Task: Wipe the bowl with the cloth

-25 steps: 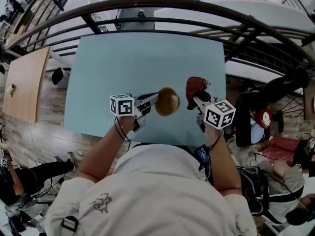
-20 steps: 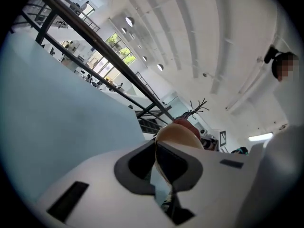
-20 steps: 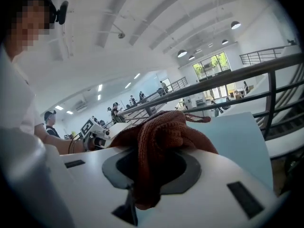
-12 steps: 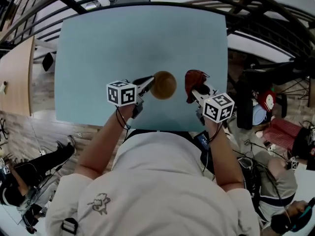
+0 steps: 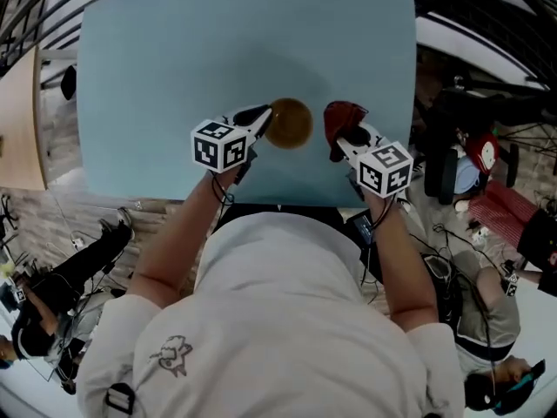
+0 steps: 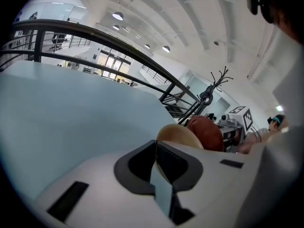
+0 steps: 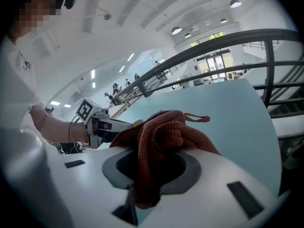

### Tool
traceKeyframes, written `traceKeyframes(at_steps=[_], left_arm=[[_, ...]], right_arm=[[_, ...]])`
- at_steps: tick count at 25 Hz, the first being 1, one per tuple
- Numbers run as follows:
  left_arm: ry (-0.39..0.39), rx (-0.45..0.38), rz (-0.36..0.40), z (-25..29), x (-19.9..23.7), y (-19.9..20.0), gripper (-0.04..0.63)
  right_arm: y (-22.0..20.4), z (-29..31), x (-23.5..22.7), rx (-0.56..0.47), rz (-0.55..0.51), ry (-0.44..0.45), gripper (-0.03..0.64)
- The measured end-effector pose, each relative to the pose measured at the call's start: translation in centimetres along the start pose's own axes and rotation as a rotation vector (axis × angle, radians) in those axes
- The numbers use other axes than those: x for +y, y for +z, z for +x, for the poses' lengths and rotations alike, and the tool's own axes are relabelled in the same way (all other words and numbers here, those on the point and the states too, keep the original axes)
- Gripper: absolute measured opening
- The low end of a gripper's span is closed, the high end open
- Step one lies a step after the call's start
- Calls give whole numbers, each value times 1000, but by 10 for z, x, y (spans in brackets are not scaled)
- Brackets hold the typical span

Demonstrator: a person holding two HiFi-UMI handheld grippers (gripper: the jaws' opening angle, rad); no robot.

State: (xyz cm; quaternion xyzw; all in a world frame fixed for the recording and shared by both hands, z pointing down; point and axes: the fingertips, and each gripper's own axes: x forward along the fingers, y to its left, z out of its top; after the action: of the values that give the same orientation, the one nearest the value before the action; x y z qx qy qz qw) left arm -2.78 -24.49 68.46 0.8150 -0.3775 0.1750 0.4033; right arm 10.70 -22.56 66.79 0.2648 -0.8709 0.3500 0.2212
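Note:
A small tan wooden bowl (image 5: pixel 289 123) hangs above the light blue table (image 5: pixel 174 59), tipped on its side. My left gripper (image 5: pixel 261 120) is shut on its rim; in the left gripper view the bowl (image 6: pixel 178 136) juts up past the closed jaws (image 6: pixel 156 160). A rust-red knitted cloth (image 5: pixel 342 122) is bunched in my right gripper (image 5: pixel 348 138), a little to the right of the bowl and apart from it. In the right gripper view the cloth (image 7: pixel 161 137) fills the jaws and spills over them, with the left gripper (image 7: pixel 102 125) behind it.
A dark metal railing (image 7: pixel 213 44) runs round the table's far side. A wooden board (image 5: pixel 17 120) lies to the left. Bags, cables and a seated person (image 5: pixel 487 320) crowd the floor on the right, and another person (image 5: pixel 52 294) is at lower left.
The head view has tilted, so the table sits higher in the frame. Bowl and cloth keep their gap, both still held above the table's near part.

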Motion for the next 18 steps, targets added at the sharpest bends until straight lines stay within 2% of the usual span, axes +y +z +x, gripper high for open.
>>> traceKeyframes(at_steps=[8,18], left_arm=[[29,69,54,19,15,-33,21],[45,116,77,37,25,-57,23]], right_arm=[[-24,20,-11,72,4,15,98],[-36,27,-27,85,15,5,100]])
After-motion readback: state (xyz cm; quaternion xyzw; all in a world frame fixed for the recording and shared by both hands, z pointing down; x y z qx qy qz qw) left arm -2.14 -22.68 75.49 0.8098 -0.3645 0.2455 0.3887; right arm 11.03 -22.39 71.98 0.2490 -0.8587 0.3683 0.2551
